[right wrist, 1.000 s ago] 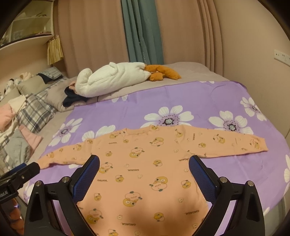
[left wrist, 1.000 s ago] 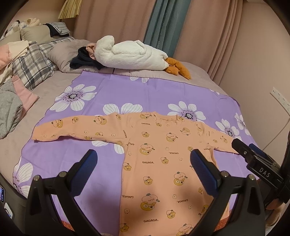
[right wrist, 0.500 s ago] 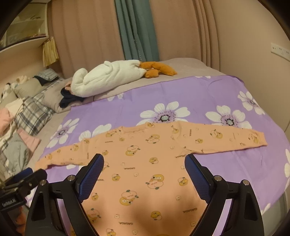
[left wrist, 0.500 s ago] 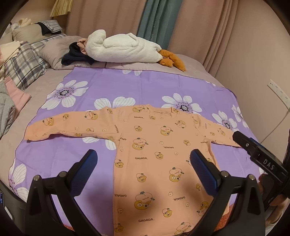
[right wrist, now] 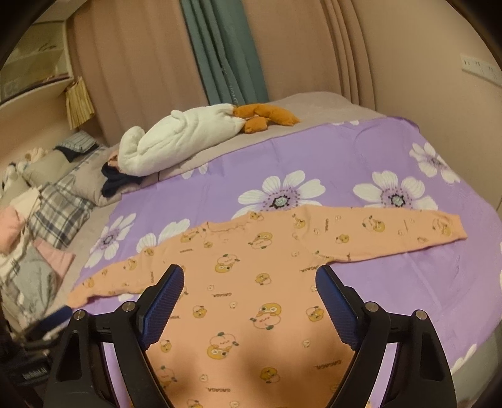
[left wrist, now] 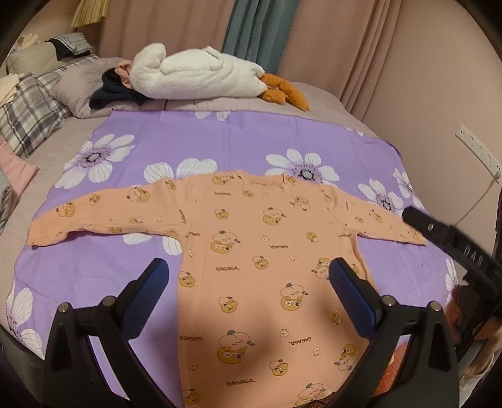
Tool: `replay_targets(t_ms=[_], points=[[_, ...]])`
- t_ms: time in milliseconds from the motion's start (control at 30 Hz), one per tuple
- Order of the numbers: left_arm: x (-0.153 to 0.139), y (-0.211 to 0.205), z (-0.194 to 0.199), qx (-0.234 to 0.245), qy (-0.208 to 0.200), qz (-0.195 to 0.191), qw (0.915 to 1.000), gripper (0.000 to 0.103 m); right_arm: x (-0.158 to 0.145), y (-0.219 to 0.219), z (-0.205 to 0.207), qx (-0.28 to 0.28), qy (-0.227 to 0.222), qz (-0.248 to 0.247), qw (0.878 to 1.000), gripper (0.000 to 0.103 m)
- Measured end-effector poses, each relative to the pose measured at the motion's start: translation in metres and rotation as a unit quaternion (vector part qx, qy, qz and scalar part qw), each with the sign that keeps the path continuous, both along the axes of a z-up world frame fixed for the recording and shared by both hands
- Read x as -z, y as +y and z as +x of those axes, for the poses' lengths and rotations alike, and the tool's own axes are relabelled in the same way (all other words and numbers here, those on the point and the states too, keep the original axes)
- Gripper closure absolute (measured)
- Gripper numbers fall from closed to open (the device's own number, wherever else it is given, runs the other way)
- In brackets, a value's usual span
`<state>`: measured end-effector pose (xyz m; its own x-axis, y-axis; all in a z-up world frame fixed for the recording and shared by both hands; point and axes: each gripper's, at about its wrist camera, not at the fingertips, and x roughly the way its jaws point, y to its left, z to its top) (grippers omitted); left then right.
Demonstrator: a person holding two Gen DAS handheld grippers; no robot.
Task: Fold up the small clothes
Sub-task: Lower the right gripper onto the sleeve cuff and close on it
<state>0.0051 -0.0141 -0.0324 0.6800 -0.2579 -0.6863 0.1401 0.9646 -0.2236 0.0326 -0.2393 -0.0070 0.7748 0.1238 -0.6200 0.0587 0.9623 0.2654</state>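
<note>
Right claw (right wrist: 249, 298), closing, empty, above shirt (right wrist: 251, 282).

Warm, dim indoor light tints both views pinkish. A soft shadow darkens the near part of the orange top (left wrist: 251, 251), below its printed chest. Fisheye bending curves the curtains (right wrist: 219, 53) and blackens the corners. The far gripper beside the top's sleeve is motion-blurred.

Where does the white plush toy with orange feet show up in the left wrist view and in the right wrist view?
Left wrist view: white plush toy at top centre, behind the purple sheet.
Right wrist view: white plush toy upper left, feet pointing right.
Shared landmark: the teal curtain right behind it.
</note>
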Motion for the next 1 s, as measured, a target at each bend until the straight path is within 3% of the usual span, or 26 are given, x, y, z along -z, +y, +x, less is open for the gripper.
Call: replay_targets(t_ms=[100, 167, 467, 700, 867, 1000], points=[[0.01, -0.007, 0.008, 0.022, 0.013, -0.01, 0.9996, 0.002, 0.007, -0.023, 0.007, 0.018, 0.015, 0.033, 0.999, 0.025], [0.015, -0.012, 0.013, 0.031, 0.019, -0.014, 0.9993, 0.003, 0.013, -0.041, 0.012, 0.035, 0.028, 0.059, 0.997, 0.034], [0.053, -0.038, 0.038, 0.059, 0.08, -0.009, 0.9949, 0.015, 0.046, -0.123, 0.032, 0.134, 0.066, 0.11, 0.983, 0.046], [0.085, -0.053, 0.055, 0.076, 0.16, -0.036, 0.9836, 0.037, 0.083, -0.223, 0.037, 0.236, 0.094, 0.171, 0.952, 0.053], [0.105, -0.054, 0.06, 0.065, 0.194, -0.027, 0.9785, 0.066, 0.111, -0.281, 0.039, 0.307, 0.121, 0.186, 0.926, 0.06], [0.114, -0.051, 0.063, 0.057, 0.201, -0.017, 0.9778, 0.067, 0.125, -0.31, 0.042, 0.345, 0.124, 0.177, 0.913, 0.062]])
